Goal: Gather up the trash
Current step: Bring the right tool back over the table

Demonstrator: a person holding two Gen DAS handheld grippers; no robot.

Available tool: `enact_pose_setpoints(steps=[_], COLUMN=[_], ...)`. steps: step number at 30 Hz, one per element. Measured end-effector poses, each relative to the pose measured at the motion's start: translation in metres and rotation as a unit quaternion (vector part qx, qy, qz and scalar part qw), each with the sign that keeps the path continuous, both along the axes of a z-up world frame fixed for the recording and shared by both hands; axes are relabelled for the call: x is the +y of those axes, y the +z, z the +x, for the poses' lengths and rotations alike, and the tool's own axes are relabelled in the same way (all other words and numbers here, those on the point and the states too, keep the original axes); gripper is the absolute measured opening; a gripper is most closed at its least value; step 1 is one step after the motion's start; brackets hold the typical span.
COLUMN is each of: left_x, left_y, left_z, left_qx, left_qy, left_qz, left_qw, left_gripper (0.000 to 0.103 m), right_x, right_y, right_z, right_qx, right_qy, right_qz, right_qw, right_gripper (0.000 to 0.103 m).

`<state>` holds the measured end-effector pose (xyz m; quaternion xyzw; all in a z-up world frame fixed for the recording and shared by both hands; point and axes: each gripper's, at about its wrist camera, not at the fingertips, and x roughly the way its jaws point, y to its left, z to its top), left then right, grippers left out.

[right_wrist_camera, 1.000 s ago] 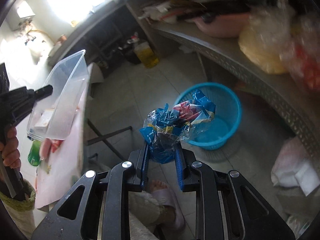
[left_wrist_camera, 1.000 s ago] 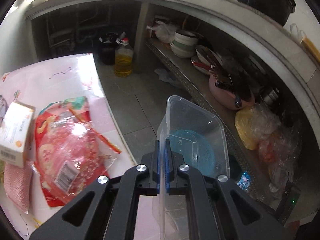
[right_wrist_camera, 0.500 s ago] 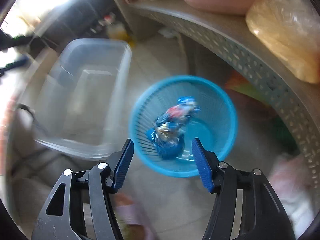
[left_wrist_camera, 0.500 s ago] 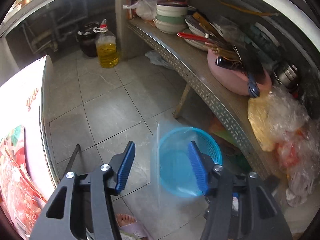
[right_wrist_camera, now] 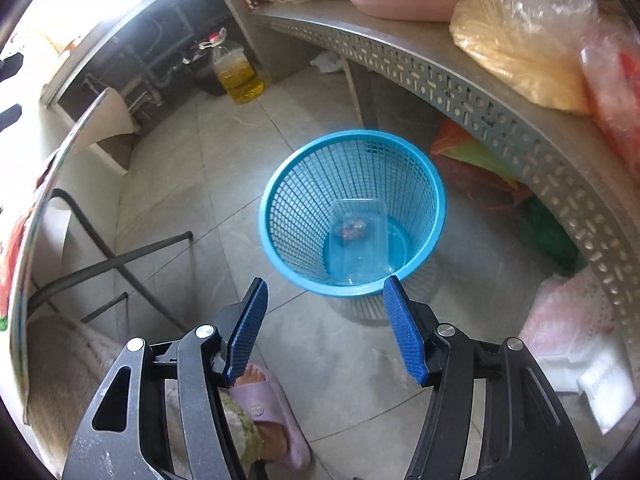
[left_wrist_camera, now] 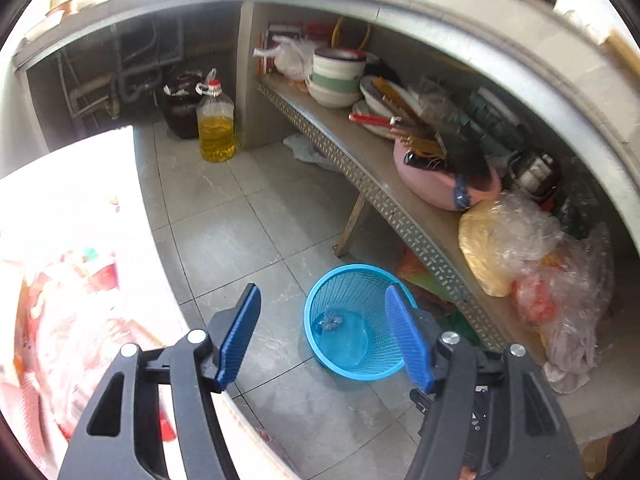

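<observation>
A blue mesh waste basket [left_wrist_camera: 360, 292] stands on the tiled floor below both grippers. Inside it lies a clear plastic container [right_wrist_camera: 360, 236], and a crumpled blue-and-red wrapper [right_wrist_camera: 354, 229] rests in the container. My left gripper [left_wrist_camera: 322, 292] hangs above the basket's left rim; its jaws are opening and nothing is between them. My right gripper [right_wrist_camera: 326, 282] is open and empty, just short of the basket's near rim [right_wrist_camera: 344, 290].
At the left a table [left_wrist_camera: 100, 184] carries a red food packet [left_wrist_camera: 76, 320]. Along the right runs a metal shelf [left_wrist_camera: 384, 196] with bowls, a pink basin [left_wrist_camera: 440, 192] and plastic bags [left_wrist_camera: 520, 248]. An oil bottle [left_wrist_camera: 216, 132] stands at the back. A slippered foot [right_wrist_camera: 264, 408] is near me.
Both grippers opened. The clear container left my left gripper and the wrapper left my right one; both dropped into the blue basket. The right gripper sank toward the basket.
</observation>
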<state>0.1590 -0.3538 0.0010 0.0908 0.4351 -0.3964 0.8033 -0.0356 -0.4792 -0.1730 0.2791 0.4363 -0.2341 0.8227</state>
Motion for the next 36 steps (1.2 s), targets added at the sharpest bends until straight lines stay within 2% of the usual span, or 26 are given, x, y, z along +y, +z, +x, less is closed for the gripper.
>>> enact_pose_setpoints(steps=[2, 4, 6, 10, 15, 17, 18, 19, 22, 31, 36], left_x=[0.019, 0.039, 0.061, 0.105, 0.159, 0.181, 0.192, 0.201, 0.228, 0.299, 0.330], left_y=[0.009, 0.018, 0.025, 0.034, 0.036, 0.033, 0.031, 0.029, 0.026, 0.011, 0.007], left_z=[-0.007, -0.015, -0.022, -0.033, -0.042, -0.043, -0.042, -0.042, -0.043, -0.038, -0.035], left_qx=[-0.003, -0.010, -0.018, -0.029, -0.037, -0.031, -0.025, -0.020, -0.017, 0.032, 0.031], left_qy=[0.003, 0.010, 0.017, 0.043, 0.090, 0.108, 0.115, 0.122, 0.140, 0.207, 0.235], left_qz=[-0.013, -0.032, -0.050, -0.062, -0.076, -0.085, -0.088, -0.089, -0.089, -0.108, -0.104], left_qw=[0.9999, 0.9994, 0.9984, 0.9967, 0.9924, 0.9901, 0.9891, 0.9883, 0.9860, 0.9719, 0.9658], left_gripper=[0.067, 0.075, 0.078, 0.081, 0.082, 0.084, 0.089, 0.093, 0.097, 0.097, 0.097], right_x=[0.008, 0.016, 0.026, 0.049, 0.078, 0.089, 0.094, 0.100, 0.115, 0.170, 0.196], right_y=[0.009, 0.021, 0.035, 0.069, 0.106, 0.118, 0.125, 0.131, 0.142, 0.159, 0.167], right_z=[0.000, 0.002, 0.000, 0.002, 0.014, 0.016, 0.018, 0.018, 0.025, 0.045, 0.051], right_qx=[-0.005, -0.013, -0.025, -0.057, -0.087, -0.095, -0.098, -0.101, -0.102, -0.074, -0.077], right_qy=[0.008, 0.018, 0.029, 0.057, 0.095, 0.105, 0.110, 0.115, 0.128, 0.159, 0.178], right_qz=[-0.011, -0.022, -0.038, -0.077, -0.121, -0.134, -0.142, -0.148, -0.161, -0.207, -0.242], right_qw=[1.000, 1.000, 0.999, 0.994, 0.984, 0.981, 0.979, 0.977, 0.973, 0.962, 0.951], right_gripper=[0.060, 0.062, 0.068, 0.078, 0.090, 0.093, 0.095, 0.095, 0.095, 0.095, 0.095])
